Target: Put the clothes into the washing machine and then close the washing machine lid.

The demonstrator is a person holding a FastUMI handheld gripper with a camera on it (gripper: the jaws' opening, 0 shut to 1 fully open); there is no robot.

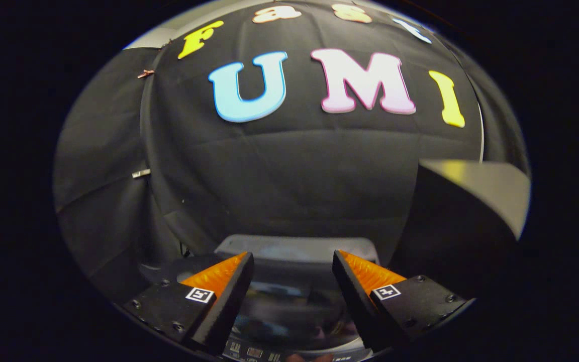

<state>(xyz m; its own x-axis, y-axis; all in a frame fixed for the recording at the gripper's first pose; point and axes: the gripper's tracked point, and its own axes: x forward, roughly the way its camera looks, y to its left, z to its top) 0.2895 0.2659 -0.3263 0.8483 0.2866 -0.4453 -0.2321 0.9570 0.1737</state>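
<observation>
The washing machine is seen low down, between and just beyond the fingers, and what is presented there is a glossy, dark, curved surface that appears to be its lid, lying flat with reflections across it; a grey back panel rises behind it and a strip of small control markings is glimpsed at the near rim. No clothes are held, and none can be made out on or around the machine. The gripper is held with its fingers spread wide apart and nothing between them. From this, the task is judged to be either at its very end, with the lid down and the load inside, or not yet begun; which of the two cannot be told, since the drum is hidden. To the right of the machine a dark box-like object with a pale lit top face is placed. The booth is closed off by black cloth, pinned at the left seam.
</observation>
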